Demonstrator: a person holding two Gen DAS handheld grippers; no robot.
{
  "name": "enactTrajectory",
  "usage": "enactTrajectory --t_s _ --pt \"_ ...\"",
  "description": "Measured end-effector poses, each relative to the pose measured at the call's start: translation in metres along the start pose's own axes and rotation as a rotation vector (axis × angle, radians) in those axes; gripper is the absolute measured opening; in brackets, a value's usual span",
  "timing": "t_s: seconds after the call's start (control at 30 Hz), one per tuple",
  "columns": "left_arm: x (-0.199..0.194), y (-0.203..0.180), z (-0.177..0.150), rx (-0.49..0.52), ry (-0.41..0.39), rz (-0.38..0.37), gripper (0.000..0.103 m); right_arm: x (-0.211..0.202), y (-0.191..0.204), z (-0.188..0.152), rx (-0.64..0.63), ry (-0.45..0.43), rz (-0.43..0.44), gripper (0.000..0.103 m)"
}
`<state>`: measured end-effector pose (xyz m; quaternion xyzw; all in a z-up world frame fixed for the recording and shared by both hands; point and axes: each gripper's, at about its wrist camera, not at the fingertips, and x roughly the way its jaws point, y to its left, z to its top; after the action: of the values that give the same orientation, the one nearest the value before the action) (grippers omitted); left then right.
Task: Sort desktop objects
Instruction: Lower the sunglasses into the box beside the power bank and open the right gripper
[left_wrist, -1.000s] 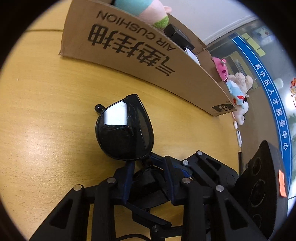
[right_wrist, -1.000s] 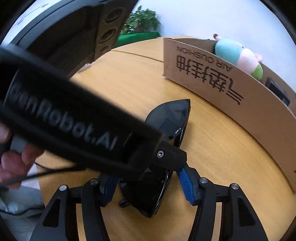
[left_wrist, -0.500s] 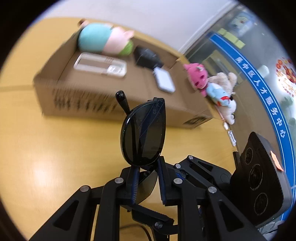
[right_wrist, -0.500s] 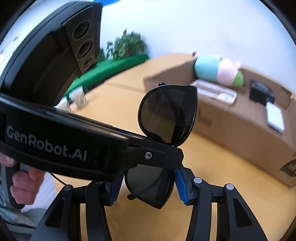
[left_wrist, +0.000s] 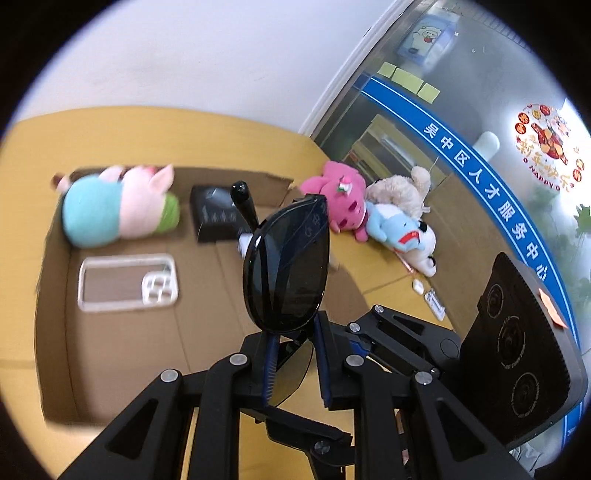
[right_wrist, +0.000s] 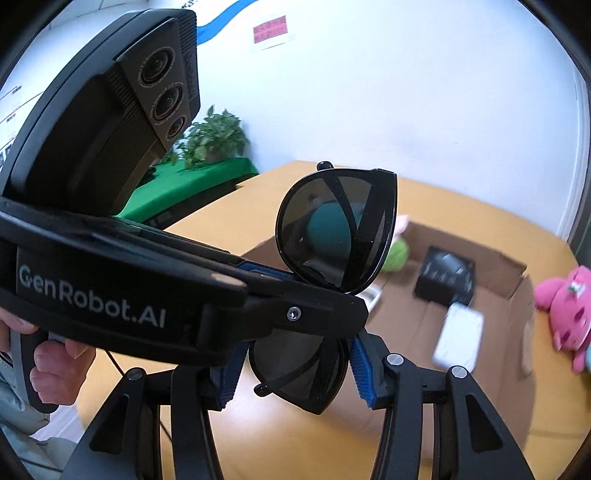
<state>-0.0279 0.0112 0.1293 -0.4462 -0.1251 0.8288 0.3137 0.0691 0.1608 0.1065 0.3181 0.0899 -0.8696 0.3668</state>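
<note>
Both grippers had risen off the tabletop (left_wrist: 373, 273) since a second earlier, carrying the sunglasses (left_wrist: 288, 266) up from the wood to a spot above and just short of the open cardboard box (left_wrist: 122, 339). The left gripper (left_wrist: 293, 363) was clenched on the folded frame near its lower lens, the upper lens standing upright beyond its fingertips with a temple tip poking up behind. The right gripper (right_wrist: 295, 373) straddled the lower lens with its blue pads (right_wrist: 360, 373) at either side, and I cannot tell whether they pressed it. Seen from the right wrist, the left gripper crossed in front from the left, a hand (right_wrist: 55, 373) around its handle.

Ahead of the grippers, inside the box, lay a teal and pink plush (left_wrist: 114, 206), a clear phone case (left_wrist: 127, 282), a black box (left_wrist: 214, 214) and a white card (right_wrist: 458, 339). Farther right, outside the box, sat a pink plush (left_wrist: 341, 201) beside other soft toys (left_wrist: 402, 221).
</note>
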Motion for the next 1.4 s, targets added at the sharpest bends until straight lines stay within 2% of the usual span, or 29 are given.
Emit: enactTrajectory --t_s 0.07,0.13,0.33,0.63,0.77,0.87,0.97,1.07,1.2,1.3,1.33,1.4 --pt "0.009 0.007 0.015 -0.006 0.016 -0.011 0.017 0.019 -0.025 0.028 0.013 0.017 -0.002 0.049" --pt "0.024 0.020 0.033 -0.034 0.038 -0.041 0.017 0.034 -0.045 0.042 0.027 0.042 -0.006 0.049" --pt "0.080 0.066 0.057 -0.144 0.140 -0.126 0.017 0.090 -0.090 0.054 0.074 0.168 -0.023 0.049" --pt "0.180 0.126 0.031 -0.360 0.329 -0.206 0.017 0.178 -0.145 0.015 0.235 0.441 -0.011 0.049" --pt "0.201 0.138 0.019 -0.420 0.395 -0.195 0.017 0.209 -0.161 -0.003 0.298 0.553 -0.014 0.049" --pt "0.206 0.138 0.015 -0.423 0.414 -0.180 0.024 0.220 -0.165 -0.006 0.297 0.607 -0.040 0.051" --pt "0.201 0.133 0.016 -0.406 0.413 -0.150 0.028 0.227 -0.170 -0.006 0.312 0.616 -0.059 0.055" --pt "0.191 0.130 0.019 -0.380 0.387 -0.108 0.044 0.227 -0.175 -0.006 0.331 0.603 -0.082 0.071" --pt "0.161 0.120 0.024 -0.320 0.317 -0.053 0.044 0.213 -0.180 -0.001 0.334 0.557 -0.087 0.079" --pt "0.118 0.098 0.030 -0.219 0.192 0.010 0.044 0.188 -0.180 0.006 0.314 0.482 -0.101 0.080" --pt "0.104 0.091 0.031 -0.182 0.148 0.038 0.044 0.173 -0.179 0.010 0.306 0.428 -0.109 0.080" --pt "0.069 0.072 0.027 -0.088 0.030 0.118 0.053 0.144 -0.170 0.011 0.304 0.332 -0.116 0.086"
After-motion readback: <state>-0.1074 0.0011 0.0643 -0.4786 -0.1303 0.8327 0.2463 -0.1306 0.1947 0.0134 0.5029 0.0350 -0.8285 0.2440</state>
